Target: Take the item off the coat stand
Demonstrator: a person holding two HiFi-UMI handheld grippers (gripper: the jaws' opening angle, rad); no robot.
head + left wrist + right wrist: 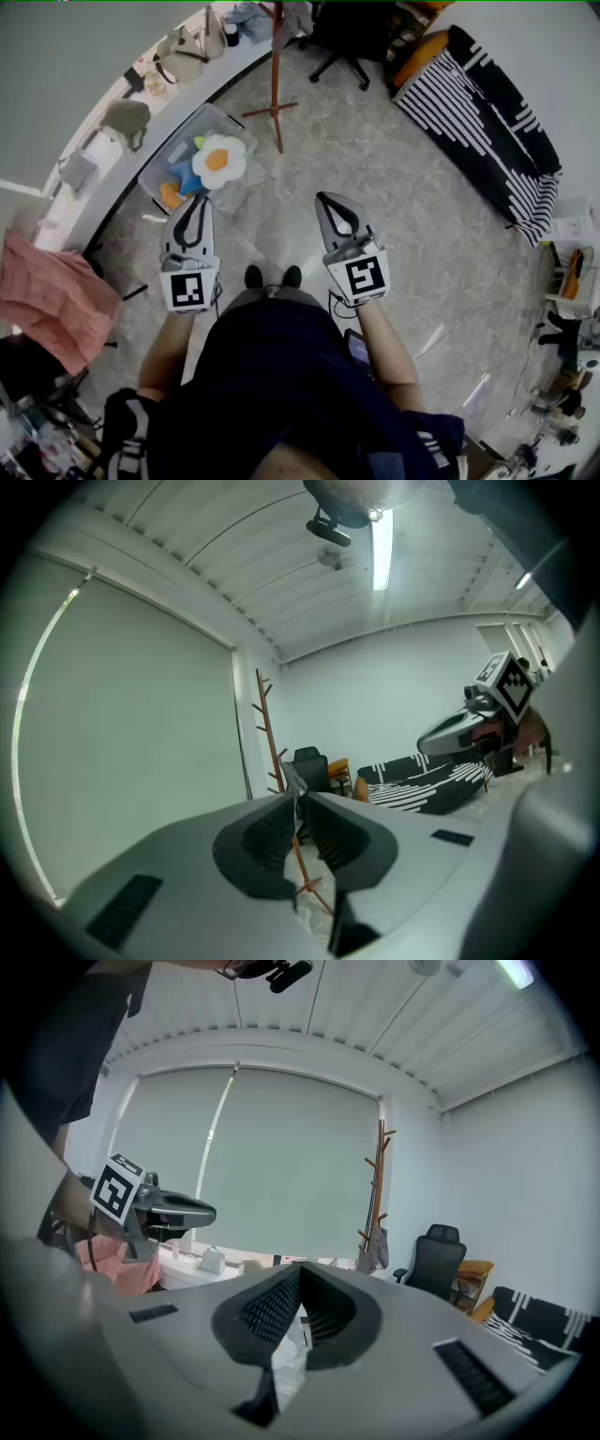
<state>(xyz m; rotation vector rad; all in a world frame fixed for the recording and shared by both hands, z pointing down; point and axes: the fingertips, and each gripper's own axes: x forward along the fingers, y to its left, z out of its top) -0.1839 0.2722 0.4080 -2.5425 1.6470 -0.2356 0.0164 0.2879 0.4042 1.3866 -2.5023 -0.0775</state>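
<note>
A brown wooden coat stand (276, 75) rises from the tiled floor ahead of me. A grey item (292, 19) hangs near its top. In the right gripper view the stand (378, 1176) is far off by the window blind, with the grey item (379, 1247) on a low peg. My left gripper (194, 201) and right gripper (329, 198) are held side by side at waist height, well short of the stand. Both are shut with nothing between their jaws. The left gripper view also has the stand (271, 733) in the distance beyond its closed jaws.
A clear plastic bin (178, 155) with a flower plush (218, 160) sits left of the stand. A long white counter (112, 159) with bags runs along the left wall. A black office chair (343, 36) and a striped sofa (487, 117) stand to the right. Pink cloth (52, 298) lies at the far left.
</note>
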